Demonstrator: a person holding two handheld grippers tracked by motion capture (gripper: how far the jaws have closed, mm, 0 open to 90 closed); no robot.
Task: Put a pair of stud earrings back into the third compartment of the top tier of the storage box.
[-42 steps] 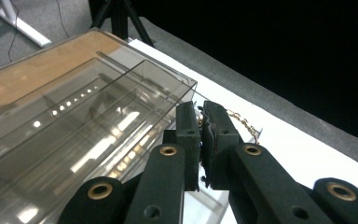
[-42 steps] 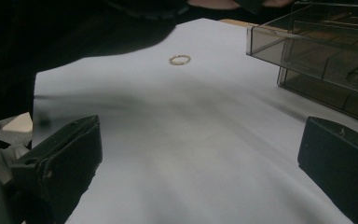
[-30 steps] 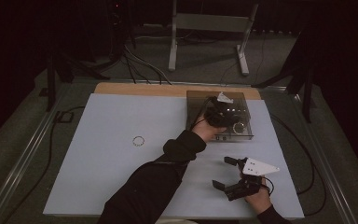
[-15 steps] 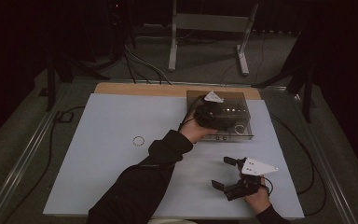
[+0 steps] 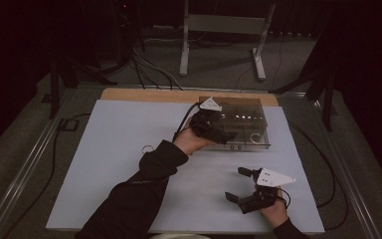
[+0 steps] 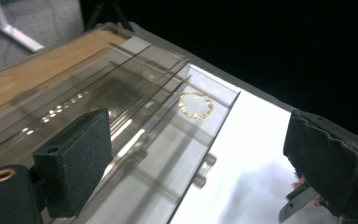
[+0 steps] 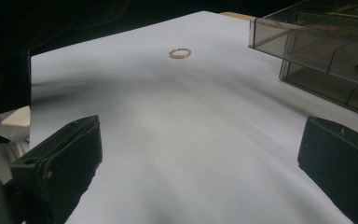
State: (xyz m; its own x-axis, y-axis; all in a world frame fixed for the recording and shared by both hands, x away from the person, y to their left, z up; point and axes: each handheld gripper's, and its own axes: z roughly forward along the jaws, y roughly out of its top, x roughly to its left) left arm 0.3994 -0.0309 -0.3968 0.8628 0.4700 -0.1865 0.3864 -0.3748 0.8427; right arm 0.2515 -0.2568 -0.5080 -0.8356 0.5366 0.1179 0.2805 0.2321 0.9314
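A: The white-topped counter [image 5: 129, 149] carries a clear smoked-plastic drawer box [image 5: 248, 112] at the back. One gold chain bracelet [image 6: 196, 104] is seen in its open drawer; drop-off looks done, since the left gripper [image 5: 218, 133] jaws have just been opening, nothing between them.

B: Second gold bracelet [image 5: 147, 148] is left on the counter, well apart. It'd probably be fetched next. Right gripper [image 5: 243, 185] jaws are spread, empty.

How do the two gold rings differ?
One ring lies inside the clear box, in a compartment near its corner; the other ring lies loose on the white table, left of the box. The boxed ring sits just ahead of the left tongs, while the loose ring lies far from both tongs. Both are thin gold chain loops lying flat.
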